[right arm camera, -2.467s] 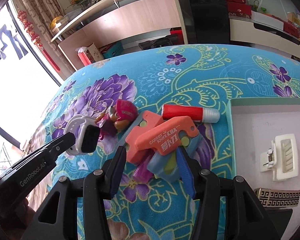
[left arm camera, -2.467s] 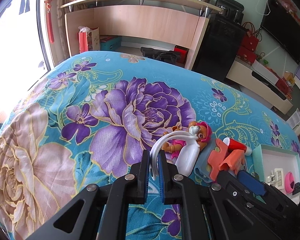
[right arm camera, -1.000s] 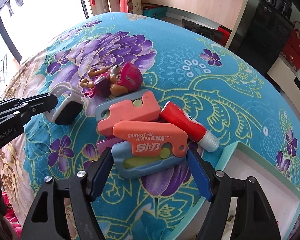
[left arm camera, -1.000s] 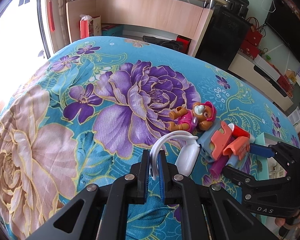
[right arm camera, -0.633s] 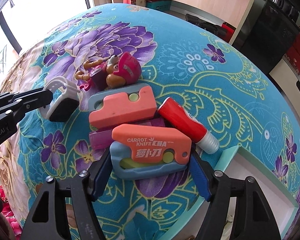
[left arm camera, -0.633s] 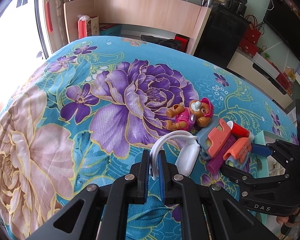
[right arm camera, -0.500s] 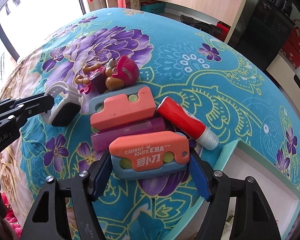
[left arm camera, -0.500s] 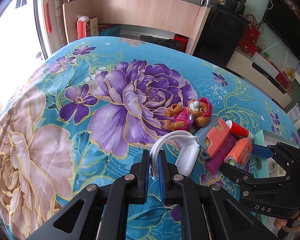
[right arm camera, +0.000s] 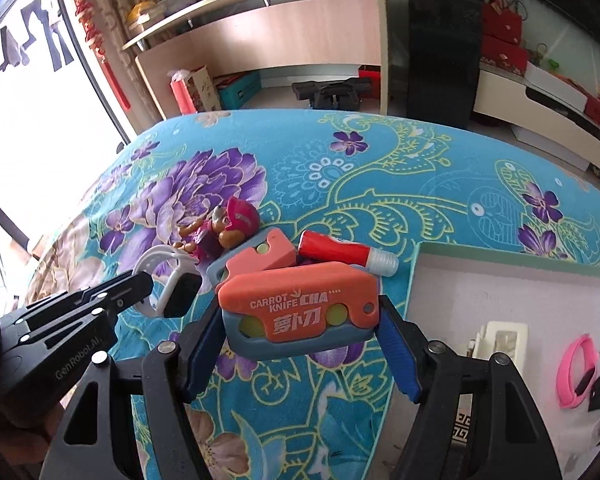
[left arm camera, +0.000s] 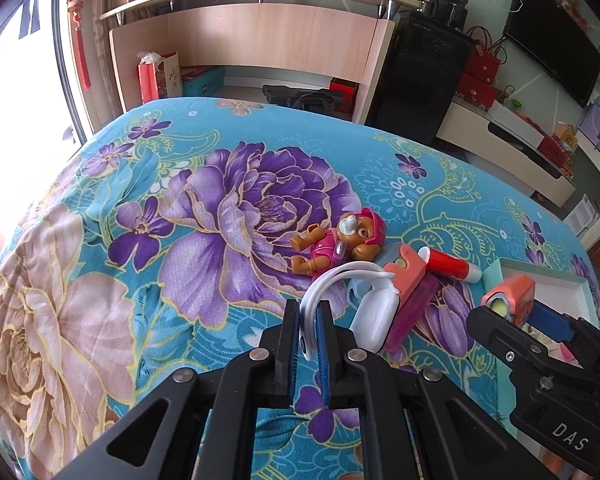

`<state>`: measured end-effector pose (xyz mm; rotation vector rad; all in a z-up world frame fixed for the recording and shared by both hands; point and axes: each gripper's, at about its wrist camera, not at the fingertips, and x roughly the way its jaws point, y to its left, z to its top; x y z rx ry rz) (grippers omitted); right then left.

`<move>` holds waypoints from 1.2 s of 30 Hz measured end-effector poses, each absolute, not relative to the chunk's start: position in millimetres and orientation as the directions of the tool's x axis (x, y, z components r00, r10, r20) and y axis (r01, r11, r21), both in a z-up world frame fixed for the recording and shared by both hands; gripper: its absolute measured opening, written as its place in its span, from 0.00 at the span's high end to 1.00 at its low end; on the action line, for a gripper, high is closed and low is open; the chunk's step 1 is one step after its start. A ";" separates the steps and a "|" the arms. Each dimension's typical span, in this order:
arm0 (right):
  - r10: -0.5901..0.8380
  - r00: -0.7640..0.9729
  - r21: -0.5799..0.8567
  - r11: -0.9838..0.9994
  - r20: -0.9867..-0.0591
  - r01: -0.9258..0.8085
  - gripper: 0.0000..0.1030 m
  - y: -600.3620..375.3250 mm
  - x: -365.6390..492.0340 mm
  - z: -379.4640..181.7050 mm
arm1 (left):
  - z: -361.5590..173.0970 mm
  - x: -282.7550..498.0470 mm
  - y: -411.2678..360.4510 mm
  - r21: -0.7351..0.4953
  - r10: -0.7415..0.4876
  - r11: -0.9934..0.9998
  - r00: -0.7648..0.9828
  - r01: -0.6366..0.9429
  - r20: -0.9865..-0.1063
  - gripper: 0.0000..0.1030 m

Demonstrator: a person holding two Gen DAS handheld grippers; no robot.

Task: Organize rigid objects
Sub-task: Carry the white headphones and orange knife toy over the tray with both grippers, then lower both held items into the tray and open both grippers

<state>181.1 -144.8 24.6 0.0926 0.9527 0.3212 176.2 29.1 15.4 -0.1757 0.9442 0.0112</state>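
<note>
My right gripper [right arm camera: 298, 316] is shut on an orange-and-blue toy carrot knife [right arm camera: 292, 300], held by its two ends above the floral bedspread and just left of the box. The left wrist view shows the same knife [left arm camera: 508, 298] end-on over the box rim. A white smartwatch [left arm camera: 374, 316] lies on the bedspread with my left gripper [left arm camera: 308, 312] shut on its strap loop. Behind them rest a second orange carrot knife [right arm camera: 260, 260], a purple piece [left arm camera: 412, 312], a red tube [right arm camera: 340, 254] and a pink-helmeted puppy figure [left arm camera: 340, 240].
A white box with a green rim [right arm camera: 500, 264] sits at the right, holding a cream hair clip [right arm camera: 500, 336] and a pink band [right arm camera: 576, 372]. The bedspread [left arm camera: 180, 240] drops off at its far edge toward a wooden desk [left arm camera: 260, 40].
The right gripper has lifted the carrot knife off the pile, uncovering the purple piece, and carried it toward the box while rolling. The left gripper keeps its hold on the watch strap.
</note>
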 end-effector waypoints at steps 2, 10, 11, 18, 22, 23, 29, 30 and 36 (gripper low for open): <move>0.289 0.565 0.230 0.957 -0.772 -0.176 0.29 -154.6 174.3 28.1 | 19.3 176.5 21.0 -0.136 -0.069 0.988 0.594 -0.068 -0.802 0.91; 0.103 0.638 0.134 0.991 -0.763 -0.001 0.29 -203.7 157.4 37.5 | 35.5 175.8 -19.2 -0.123 -0.116 0.992 0.625 0.031 -0.772 0.91; 0.094 0.645 0.138 0.990 -0.759 0.018 0.29 -212.0 155.5 39.0 | 37.6 175.7 -25.2 -0.120 -0.122 0.992 0.628 0.046 -0.769 0.91; 0.008 0.645 0.115 0.986 -0.764 0.124 0.29 -261.4 145.2 37.4 | 47.8 171.3 -77.1 -0.084 -0.175 0.982 0.640 0.170 -0.748 0.91; -0.005 0.643 0.149 0.971 -0.766 0.186 0.29 -291.5 137.6 35.0 | 49.0 168.0 -109.7 -0.063 -0.210 0.967 0.639 0.245 -0.740 0.91; -0.013 0.642 0.154 0.967 -0.767 0.204 0.29 -298.0 135.7 34.2 | 48.3 167.4 -117.6 -0.054 -0.216 0.963 0.637 0.264 -0.740 0.91; -0.050 0.631 0.151 0.953 -0.774 0.261 0.29 -322.5 129.1 29.6 | 43.6 161.0 -158.0 -0.010 -0.244 0.936 0.630 0.351 -0.737 0.91; -0.053 0.633 0.153 0.951 -0.773 0.267 0.29 -325.8 127.8 29.6 | 42.4 159.5 -164.8 -0.003 -0.250 0.930 0.627 0.367 -0.737 0.91; -0.054 0.635 0.177 0.939 -0.770 0.295 0.29 -342.9 123.0 27.5 | 33.2 151.2 -197.0 0.042 -0.254 0.904 0.612 0.426 -0.749 0.91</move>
